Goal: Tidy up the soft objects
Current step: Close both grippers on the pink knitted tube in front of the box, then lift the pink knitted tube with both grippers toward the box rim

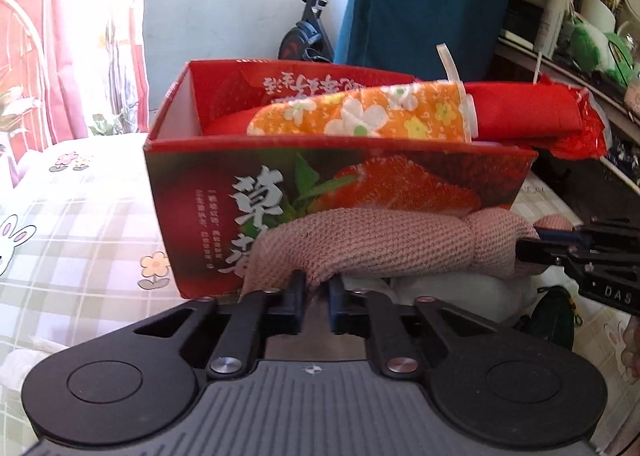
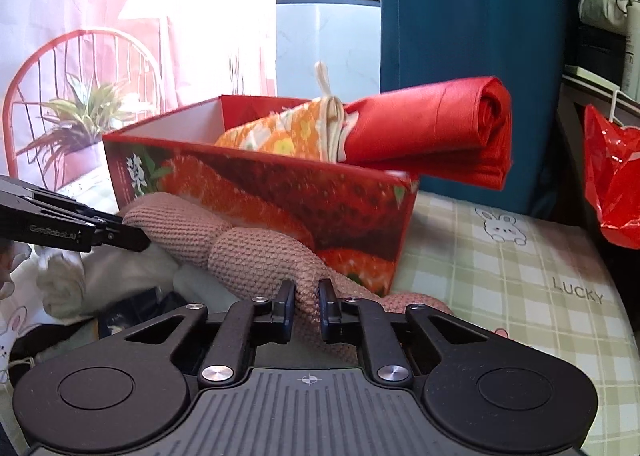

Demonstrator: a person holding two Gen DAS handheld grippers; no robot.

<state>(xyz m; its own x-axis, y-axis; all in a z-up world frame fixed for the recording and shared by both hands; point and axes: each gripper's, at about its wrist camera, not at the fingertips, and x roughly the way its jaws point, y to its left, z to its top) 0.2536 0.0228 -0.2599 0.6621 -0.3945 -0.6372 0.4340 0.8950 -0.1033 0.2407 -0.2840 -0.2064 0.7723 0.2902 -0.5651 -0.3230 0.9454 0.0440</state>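
Observation:
A rolled pink knitted cloth (image 1: pixel 360 244) hangs in front of a red strawberry box (image 1: pixel 224 184). My left gripper (image 1: pixel 318 288) is shut on its left end. My right gripper (image 2: pixel 307 298) is shut on the other end of the pink cloth (image 2: pixel 260 256); it shows at the right edge of the left wrist view (image 1: pixel 536 248). The box (image 2: pixel 360 212) holds an orange flowered cloth (image 1: pixel 360 114) and a rolled red cloth (image 2: pixel 440 132) that sticks out over its right end. The left gripper shows at the left of the right wrist view (image 2: pixel 138 242).
The box stands on a checked tablecloth (image 2: pixel 520 264) with rabbit prints. White and dark soft items (image 2: pixel 120 280) lie below the pink cloth. A red plastic bag (image 2: pixel 612 184) hangs at right. A blue curtain (image 2: pixel 480 16), a red chair (image 2: pixel 80 56) and a plant stand behind.

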